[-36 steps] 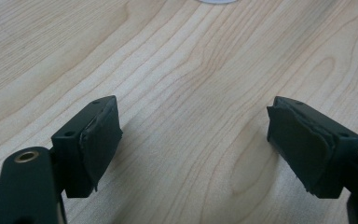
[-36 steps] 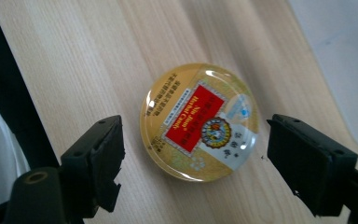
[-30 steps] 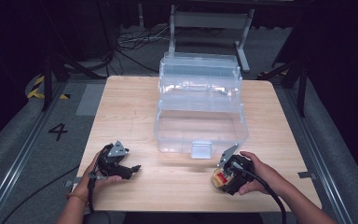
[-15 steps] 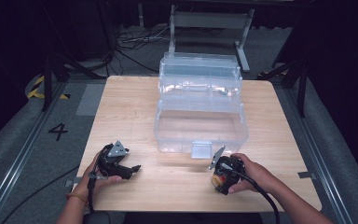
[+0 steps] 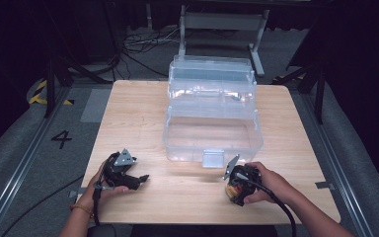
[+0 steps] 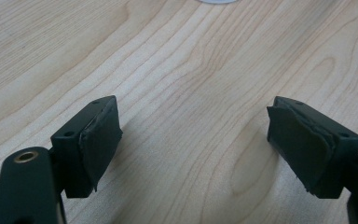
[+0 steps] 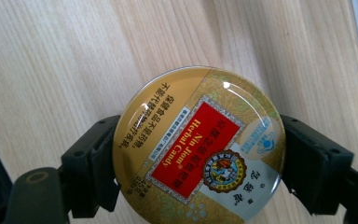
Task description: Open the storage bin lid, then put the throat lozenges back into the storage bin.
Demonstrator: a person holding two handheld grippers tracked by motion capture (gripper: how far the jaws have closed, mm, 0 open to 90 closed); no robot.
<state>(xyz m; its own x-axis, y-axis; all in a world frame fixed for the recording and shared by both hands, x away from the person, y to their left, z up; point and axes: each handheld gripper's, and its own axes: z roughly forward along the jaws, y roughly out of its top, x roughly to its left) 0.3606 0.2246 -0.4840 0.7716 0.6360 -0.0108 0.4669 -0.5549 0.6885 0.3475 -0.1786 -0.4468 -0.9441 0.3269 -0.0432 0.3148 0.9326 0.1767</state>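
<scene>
High view: clear plastic box [image 5: 212, 116] on wood table [image 5: 133, 118], lid back. Left gripper [image 5: 134, 178] & right gripper [image 5: 233, 190] near front edge, well apart.
Left gripper view: jaws spread wide, nothing btwn.
Right gripper view: jaws pinch round gold candy tin [image 7: 199, 145] by its sides, over the table.

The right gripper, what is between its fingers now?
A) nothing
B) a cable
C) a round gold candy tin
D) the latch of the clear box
C: the right gripper has its fingers pressed on both sides of the round gold candy tin labelled Herbal Candy.
</scene>
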